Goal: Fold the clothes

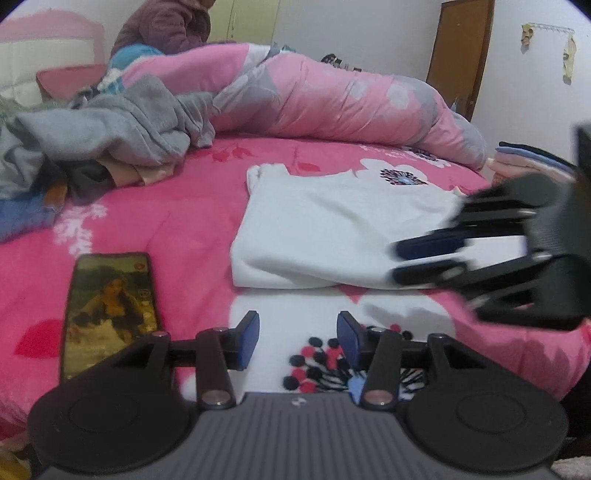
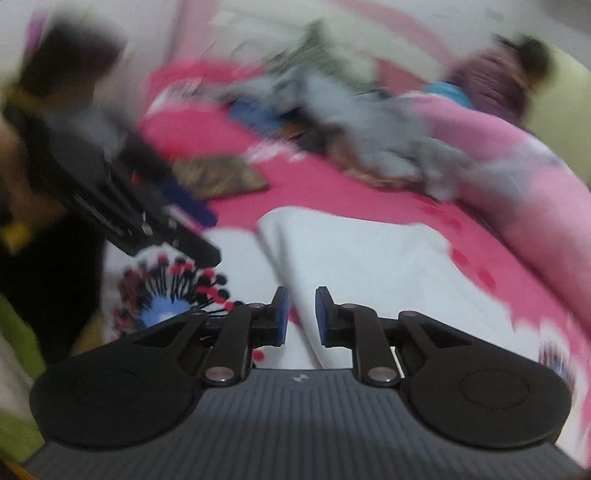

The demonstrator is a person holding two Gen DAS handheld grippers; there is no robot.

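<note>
A folded white garment [image 1: 332, 229] lies flat on the pink floral bedspread [image 1: 177, 221]. My left gripper [image 1: 297, 339] is open and empty, hovering over the bedspread just short of the garment's near edge. From the right, my right gripper [image 1: 397, 261] reaches in over the garment's near right corner, its jaws apart with nothing between them. The right wrist view is motion-blurred: my right gripper [image 2: 299, 317] is low over the white garment [image 2: 362, 266], and my left gripper [image 2: 199, 229] shows at the left.
A phone [image 1: 110, 310] with a lit screen lies on the bed left of my left gripper. A heap of grey and other unfolded clothes [image 1: 122, 125] sits at the back left. A rolled pink duvet [image 1: 332, 96] spans the back; a person [image 1: 166, 26] sits behind it. Folded clothes [image 1: 532, 158] are stacked at far right.
</note>
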